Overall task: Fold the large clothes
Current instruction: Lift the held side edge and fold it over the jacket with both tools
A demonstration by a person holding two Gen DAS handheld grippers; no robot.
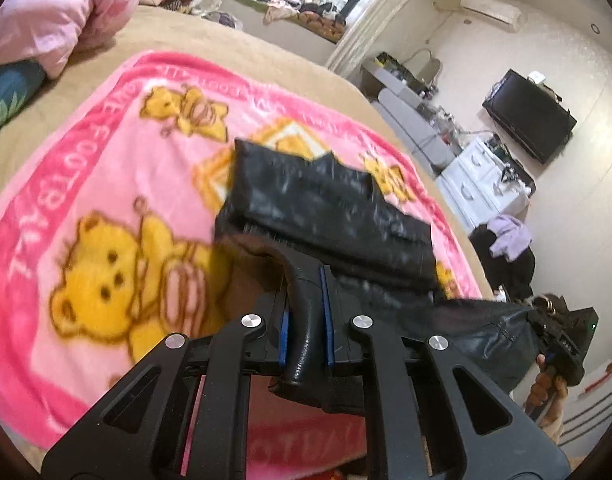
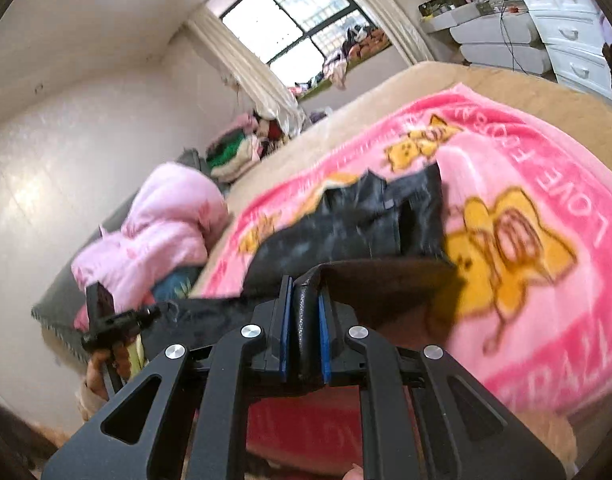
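I've got the right gripper (image 2: pixel 304 334) clamped on a fold of the black leather garment (image 2: pixel 357 220), lifted over the pink bear blanket (image 2: pixel 525 208). Off left, the left gripper (image 2: pixel 118 320) grips the same garment's other end.

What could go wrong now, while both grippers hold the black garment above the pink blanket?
1. The left gripper and the right gripper each pinch only a narrow edge of the black garment; its shiny surface may slip out.
2. The far part of the garment hangs bunched, so it may land creased rather than flat.
3. That part is close to the pink blanket and could drag it out of place.
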